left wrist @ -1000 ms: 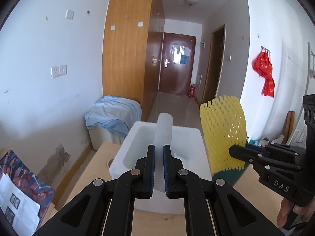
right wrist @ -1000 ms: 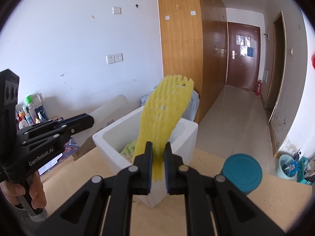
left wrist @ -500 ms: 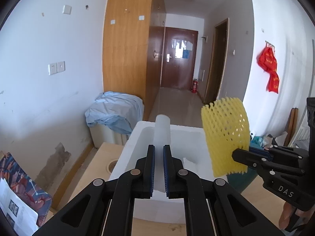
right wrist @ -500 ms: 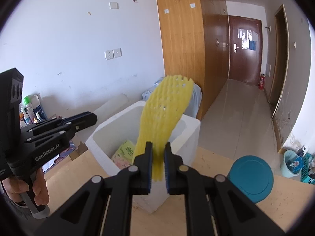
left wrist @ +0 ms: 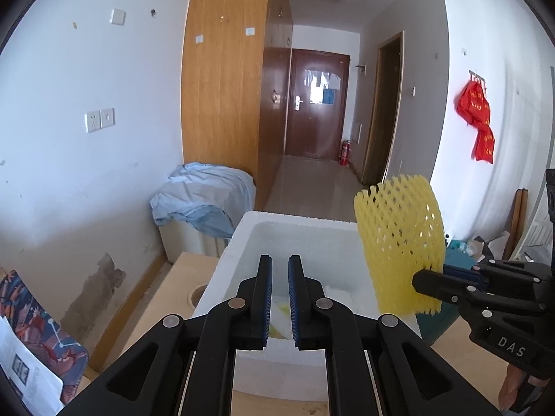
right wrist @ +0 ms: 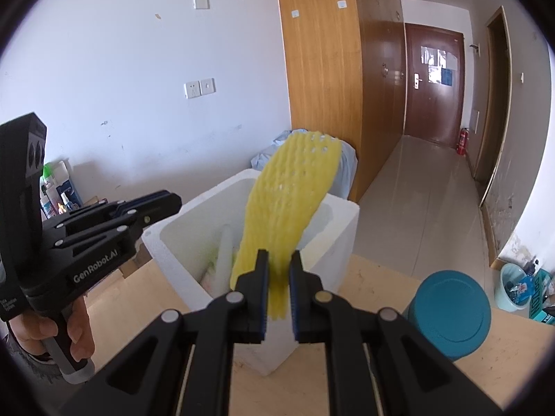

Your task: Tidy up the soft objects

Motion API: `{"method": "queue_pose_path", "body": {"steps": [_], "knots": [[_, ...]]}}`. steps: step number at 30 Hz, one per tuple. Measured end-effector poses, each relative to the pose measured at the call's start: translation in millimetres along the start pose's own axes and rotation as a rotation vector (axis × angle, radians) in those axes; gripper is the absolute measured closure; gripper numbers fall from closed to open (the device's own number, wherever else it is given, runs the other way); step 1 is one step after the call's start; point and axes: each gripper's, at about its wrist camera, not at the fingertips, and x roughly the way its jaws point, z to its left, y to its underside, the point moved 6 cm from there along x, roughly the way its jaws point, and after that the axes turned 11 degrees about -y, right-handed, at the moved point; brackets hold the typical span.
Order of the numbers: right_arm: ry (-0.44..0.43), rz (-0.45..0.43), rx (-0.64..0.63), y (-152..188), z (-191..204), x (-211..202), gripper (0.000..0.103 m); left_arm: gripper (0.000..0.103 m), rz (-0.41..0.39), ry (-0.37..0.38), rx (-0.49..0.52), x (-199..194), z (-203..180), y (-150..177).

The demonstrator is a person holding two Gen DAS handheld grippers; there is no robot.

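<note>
Foam goods are going into a white foam box [left wrist: 242, 242] on a pale wooden table [right wrist: 399, 277], where a person is working two handheld grippers over its open top. On the left, the left gripper [left wrist: 279, 298] is hovering above the box with its blue-padded jaws nearly together and nothing between them. Inside the box, a white foam roll [right wrist: 223, 253] is lying beside greenish and yellowish pieces too hidden to name, so part of the sorting looks done. To the right, the right gripper [right wrist: 278, 291] is pinching the lower end of a yellow foam net sleeve [right wrist: 291, 201], which is standing up over the box's near right corner and is not yet inside. By appearance, lowering and letting go of that sleeve is the step remaining; whether more soft items are waiting off-frame cannot be told. A teal round-lidded container [right wrist: 451, 315] is sitting on the table just right of the box. Lettering reading "GenRobot.AI" is showing on the left gripper's body in the right wrist view, and "DAS" on the right gripper's body in the left wrist view.
</note>
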Motion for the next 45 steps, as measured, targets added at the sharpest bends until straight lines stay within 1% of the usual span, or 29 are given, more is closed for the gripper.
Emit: {"method": "queue_pose_path", "body": {"steps": [6, 8, 9, 10, 12, 14, 17, 23, 30, 32, 33, 34, 35, 36, 37, 45], "knots": [[-0.004, 0.0, 0.0, -1, 0, 3, 0.089, 0.093, 0.013, -0.008, 0.005, 1, -2, 3], [-0.002, 0.003, 0.001, -1, -1, 4, 0.089, 0.085, 0.009, -0.003, 0.003, -1, -2, 2], [-0.003, 0.004, 0.002, -1, 0, 5, 0.089, 0.07, 0.007, -0.003, 0.003, -1, -1, 2], [-0.005, 0.004, 0.002, -1, -1, 6, 0.089, 0.051, 0.001, -0.007, 0.006, -3, -1, 2], [-0.006, 0.004, 0.002, 0, -1, 6, 0.089, 0.035, -0.01, -0.024, -0.001, -4, 2, 1], [-0.006, 0.004, 0.004, -1, -2, 7, 0.089, 0.035, -0.032, -0.028, -0.018, -8, 4, -1], [-0.01, 0.004, 0.001, 0, -3, 8, 0.089, 0.033, -0.041, -0.043, -0.014, -10, 4, -3], [0.001, -0.009, -0.031, 1, -3, 13, 0.089, 0.033, -0.026, -0.053, -0.028, -7, 6, -2], [0.001, -0.004, -0.029, 5, -8, 19, 0.089, 0.033, -0.034, -0.052, -0.029, -9, 6, -2], [-0.001, -0.003, -0.023, 5, -9, 19, 0.086, 0.033, -0.032, -0.05, -0.026, -9, 6, -2], [-0.001, -0.002, -0.018, 6, -10, 19, 0.078, 0.033, -0.033, -0.052, -0.024, -9, 6, -1], [-0.002, -0.002, -0.014, 6, -10, 19, 0.066, 0.033, -0.033, -0.054, -0.024, -9, 6, -2], [0.0, -0.005, -0.014, 6, -10, 18, 0.061, 0.033, -0.033, -0.055, -0.026, -9, 7, -1], [0.006, -0.011, -0.017, 5, -10, 18, 0.053, 0.033, -0.032, -0.054, -0.025, -8, 7, -1], [0.012, -0.017, -0.025, 5, -9, 16, 0.051, 0.033, -0.032, -0.053, -0.023, -9, 7, -1], [0.006, -0.02, -0.024, 5, -5, 15, 0.051, 0.033, -0.037, -0.052, -0.024, -10, 7, -2]]}}
